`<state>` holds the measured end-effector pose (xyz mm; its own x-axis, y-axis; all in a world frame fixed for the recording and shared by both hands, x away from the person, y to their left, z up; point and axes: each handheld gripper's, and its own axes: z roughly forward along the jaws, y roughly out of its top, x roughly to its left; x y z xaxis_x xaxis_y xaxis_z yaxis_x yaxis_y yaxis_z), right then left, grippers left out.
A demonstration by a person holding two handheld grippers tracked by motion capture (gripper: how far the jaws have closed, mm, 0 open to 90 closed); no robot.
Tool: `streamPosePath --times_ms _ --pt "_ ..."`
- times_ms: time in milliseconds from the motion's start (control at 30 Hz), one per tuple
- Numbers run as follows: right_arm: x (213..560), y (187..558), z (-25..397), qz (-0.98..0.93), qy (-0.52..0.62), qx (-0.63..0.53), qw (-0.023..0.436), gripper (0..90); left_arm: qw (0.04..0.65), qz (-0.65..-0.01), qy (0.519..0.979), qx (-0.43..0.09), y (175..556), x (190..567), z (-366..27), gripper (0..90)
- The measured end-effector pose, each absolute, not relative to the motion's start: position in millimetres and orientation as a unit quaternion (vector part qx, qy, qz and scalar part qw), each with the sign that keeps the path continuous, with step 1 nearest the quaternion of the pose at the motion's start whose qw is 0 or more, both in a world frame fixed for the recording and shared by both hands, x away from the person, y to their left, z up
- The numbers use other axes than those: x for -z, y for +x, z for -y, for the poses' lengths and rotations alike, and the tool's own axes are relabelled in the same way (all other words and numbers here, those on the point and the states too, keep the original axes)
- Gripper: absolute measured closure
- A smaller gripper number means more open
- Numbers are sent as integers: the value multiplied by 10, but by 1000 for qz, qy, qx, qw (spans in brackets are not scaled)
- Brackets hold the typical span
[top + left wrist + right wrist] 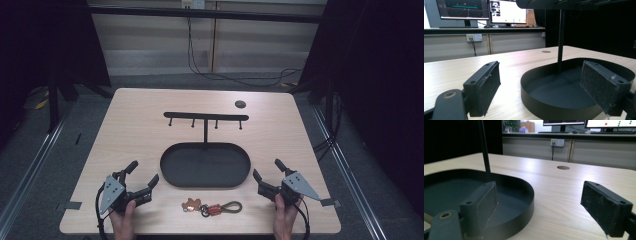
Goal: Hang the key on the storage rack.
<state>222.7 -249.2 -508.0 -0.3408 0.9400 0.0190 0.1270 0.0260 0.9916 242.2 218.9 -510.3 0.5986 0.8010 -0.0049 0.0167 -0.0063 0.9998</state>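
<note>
A: High view first. Left gripper (146, 173) is sitting near-left of the tray (172, 175), jaws spread apart, nothing between them. Right gripper (267, 172) is mirroring it on the other side, jaws also wide and empty.

B: And the keyring?

A: Keyring (211, 207) is lying flat on the table (135, 115) at the near edge, just in front of the tray, between the two hands, touching neither gripper. Brown tag at its left, red bit in the middle, olive loop pointing right.

B: Gripper views agreeing?

A: Left gripper view is looking past its gripper (539, 85) into the tray (529, 102), post (560, 37) rising from it. Right gripper view is showing its gripper (539, 207) with one jaw over the tray rim (530, 202). Pads parted in both.

B: So the step is what, in your read?

A: Probably picking the keyring up and hanging it on a peg of the rack (206, 116). Not started yet, I'm guessing.

B: Tips?

A: Right hand looks better placed for the loop end. Come in low, jaws across the olive loop, not the tag, so the loop is staying open for a peg. Pinch near the red part, lift straight, and keep clear of the tray rim. It's a flat thing, so the jaws could skid off it.
</note>
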Motion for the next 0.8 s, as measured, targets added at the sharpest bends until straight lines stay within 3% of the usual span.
streamPosePath --times_ms 367,467,733,800 --pt "5064 2259 2492 -627 452 -532 347 136 628 -321 637 -311 2424 5103 -2188 158" --pt "5057 2276 2489 -637 450 -531 331 251 629 -322 636 -311 2422 5103 -2186 158" --pt "5011 2352 2454 -670 438 -534 271 328 629 -322 636 -311 2422 5103 -2185 158" --pt "4967 2348 2431 -681 436 -529 258 398 629 -322 636 -311 2422 5103 -2186 158"
